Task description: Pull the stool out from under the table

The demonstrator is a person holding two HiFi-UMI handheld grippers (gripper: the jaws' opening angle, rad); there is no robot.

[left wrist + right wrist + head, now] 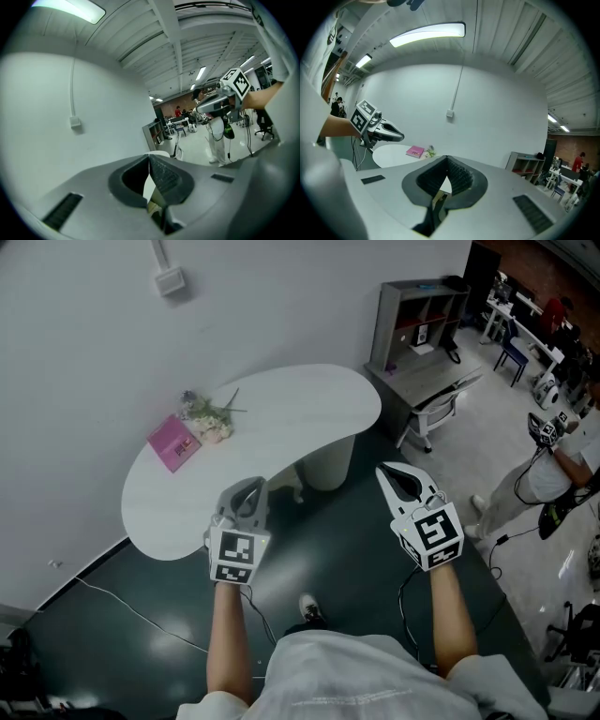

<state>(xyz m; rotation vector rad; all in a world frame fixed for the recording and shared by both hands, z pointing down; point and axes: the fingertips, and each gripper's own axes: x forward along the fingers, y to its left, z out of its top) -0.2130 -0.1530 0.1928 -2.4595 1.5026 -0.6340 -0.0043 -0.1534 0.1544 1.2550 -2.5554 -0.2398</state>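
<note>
A white kidney-shaped table (pixel 281 413) stands against the wall. Under its near edge shows a white rounded body (pixel 325 463) with a small pale piece (pixel 298 487) beside it; I cannot tell which is the stool. My left gripper (pixel 251 491) hangs over the table's near edge, shut and empty. My right gripper (pixel 389 472) is shut and empty over the dark floor, right of the white body. In the left gripper view its own jaws (pixel 149 157) meet, and the right gripper (pixel 201 108) shows beyond. In the right gripper view the jaws (pixel 447 159) meet, with the left gripper (pixel 399 136) at left.
A pink book (pixel 173 442) and a small bunch of flowers (pixel 208 418) lie on the table. A grey shelf unit (pixel 419 310) and an office chair (pixel 436 411) stand at the back right. A person (pixel 548 470) stands at right. A cable (pixel 141 615) runs across the floor.
</note>
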